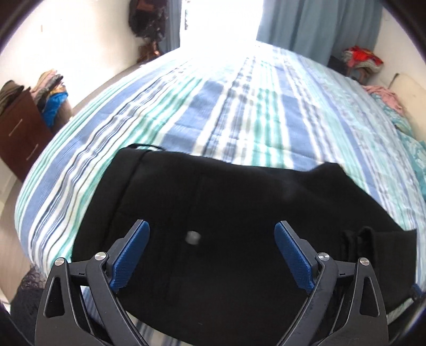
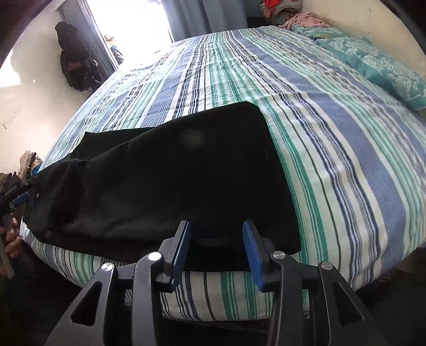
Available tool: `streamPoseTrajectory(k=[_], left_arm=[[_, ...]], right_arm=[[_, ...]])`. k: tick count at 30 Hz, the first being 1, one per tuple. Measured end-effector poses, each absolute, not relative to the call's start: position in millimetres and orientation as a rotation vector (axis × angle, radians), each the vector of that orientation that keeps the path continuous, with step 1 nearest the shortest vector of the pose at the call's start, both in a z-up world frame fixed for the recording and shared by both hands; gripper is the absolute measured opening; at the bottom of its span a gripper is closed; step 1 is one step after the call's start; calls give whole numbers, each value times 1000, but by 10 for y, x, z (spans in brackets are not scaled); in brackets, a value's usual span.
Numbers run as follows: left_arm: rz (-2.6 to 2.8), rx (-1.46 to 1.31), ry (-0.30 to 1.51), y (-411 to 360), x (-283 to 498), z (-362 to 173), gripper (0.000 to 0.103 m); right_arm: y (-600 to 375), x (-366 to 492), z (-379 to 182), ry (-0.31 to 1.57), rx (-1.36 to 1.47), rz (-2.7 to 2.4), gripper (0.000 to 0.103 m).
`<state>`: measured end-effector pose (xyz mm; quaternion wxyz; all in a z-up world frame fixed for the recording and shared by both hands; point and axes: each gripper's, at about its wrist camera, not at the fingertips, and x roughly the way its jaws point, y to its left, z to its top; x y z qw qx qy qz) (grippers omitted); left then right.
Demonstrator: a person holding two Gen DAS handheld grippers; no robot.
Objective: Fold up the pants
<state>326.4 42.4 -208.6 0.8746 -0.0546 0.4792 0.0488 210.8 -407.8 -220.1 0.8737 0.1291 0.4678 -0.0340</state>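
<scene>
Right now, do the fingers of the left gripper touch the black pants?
Cannot tell. In the left wrist view the left gripper is wide open above the black pants, nothing between its fingers; no gap or contact shows plainly.

A bed covered by a quilted spread striped in blue, teal and white (image 2: 332,138) fills the room. Teal patterned pillows (image 2: 383,66) lie at its right edge, with a crumpled pink cloth (image 2: 306,21) beyond them. Pale blue curtains (image 1: 319,24) hang beside a glaring window. A brown wooden dresser (image 1: 24,138) carries heaped clothes (image 1: 53,90).
</scene>
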Motion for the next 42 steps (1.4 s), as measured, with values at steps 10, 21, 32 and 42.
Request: streamPoseTrajectory(k=[10,21,32,42], left_arm=[[191,-59,1076,465,3303,-2425,101],[158,-46,1086,484,3283,-2432,103],[132,-281,1024,765,3193,-2161,101],[73,-279,1011,702,3186,-1956,101]], right_arm=[[-2701,3614,-1785,1052,521,491,41],[-2196,4996,-2146,1096,521,263,42],[-2760,2946,-1867,894,123,293,74],[-3152,2286,-2589,985,103,84,89]])
